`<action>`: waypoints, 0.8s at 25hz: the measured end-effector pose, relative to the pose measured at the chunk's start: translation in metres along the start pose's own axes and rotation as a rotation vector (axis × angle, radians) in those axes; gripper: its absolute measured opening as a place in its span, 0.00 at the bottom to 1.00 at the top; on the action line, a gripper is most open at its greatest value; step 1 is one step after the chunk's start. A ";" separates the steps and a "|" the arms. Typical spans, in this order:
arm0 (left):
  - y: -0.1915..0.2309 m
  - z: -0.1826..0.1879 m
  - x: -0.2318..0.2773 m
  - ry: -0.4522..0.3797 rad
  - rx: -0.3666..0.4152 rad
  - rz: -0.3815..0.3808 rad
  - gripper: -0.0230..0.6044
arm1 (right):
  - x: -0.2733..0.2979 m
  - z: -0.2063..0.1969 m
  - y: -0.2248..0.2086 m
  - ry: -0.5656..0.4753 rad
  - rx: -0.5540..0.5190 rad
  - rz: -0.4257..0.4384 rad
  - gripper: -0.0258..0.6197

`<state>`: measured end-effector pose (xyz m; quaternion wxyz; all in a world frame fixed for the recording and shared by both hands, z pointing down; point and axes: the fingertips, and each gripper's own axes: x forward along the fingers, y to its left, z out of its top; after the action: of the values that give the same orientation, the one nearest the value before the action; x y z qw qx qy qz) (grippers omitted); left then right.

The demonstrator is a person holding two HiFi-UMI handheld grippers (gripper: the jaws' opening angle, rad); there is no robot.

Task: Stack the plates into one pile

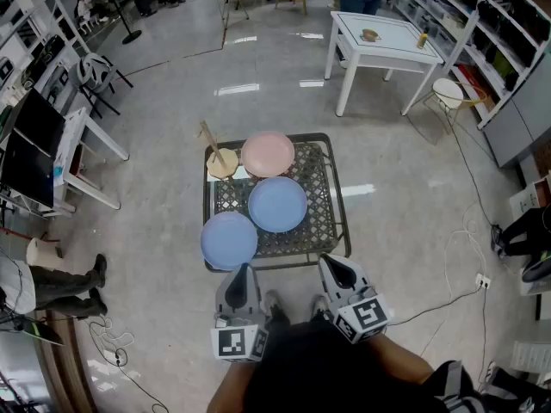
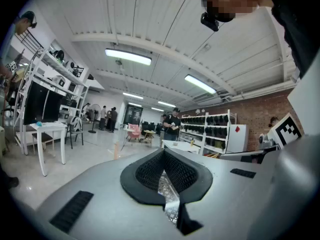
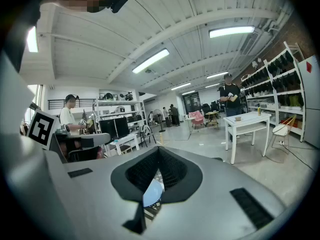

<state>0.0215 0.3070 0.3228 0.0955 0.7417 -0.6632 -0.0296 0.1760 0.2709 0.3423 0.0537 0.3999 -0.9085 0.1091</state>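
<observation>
Head view: no stacking done yet, all to do. Pink plate (image 1: 268,154) sits upper-centre on the mesh table (image 1: 325,224), one blue plate (image 1: 277,204) mid-frame, 2nd blue plate (image 1: 229,240) at the table's lower-left corner; none lies on another. My left gripper (image 1: 242,268) & right gripper (image 1: 332,263) hang at frame bottom, short of the plates, jaws pressed together, empty. Only the right gripper view shows a blue sliver past its jaws; the left gripper view shows just mesh.

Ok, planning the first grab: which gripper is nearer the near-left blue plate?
Left. The left gripper hangs just short of the plate; right gripper is farther, off to its right.
</observation>
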 end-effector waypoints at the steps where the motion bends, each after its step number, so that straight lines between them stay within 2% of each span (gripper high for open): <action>1: 0.001 0.000 0.001 0.004 0.012 0.004 0.06 | 0.000 -0.002 0.000 -0.002 0.007 0.000 0.05; 10: 0.002 -0.003 0.002 -0.006 0.046 -0.027 0.06 | 0.002 -0.002 0.001 0.009 0.001 0.001 0.05; 16: 0.013 -0.002 0.008 0.020 0.007 -0.009 0.06 | 0.011 -0.003 0.002 -0.002 0.029 -0.026 0.05; 20: 0.022 -0.002 0.012 0.037 0.017 -0.022 0.06 | 0.019 -0.005 0.006 0.007 0.030 -0.043 0.05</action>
<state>0.0017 0.2933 0.3299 0.1010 0.7502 -0.6534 -0.0114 0.1592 0.2622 0.3498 0.0530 0.4199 -0.8977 0.1229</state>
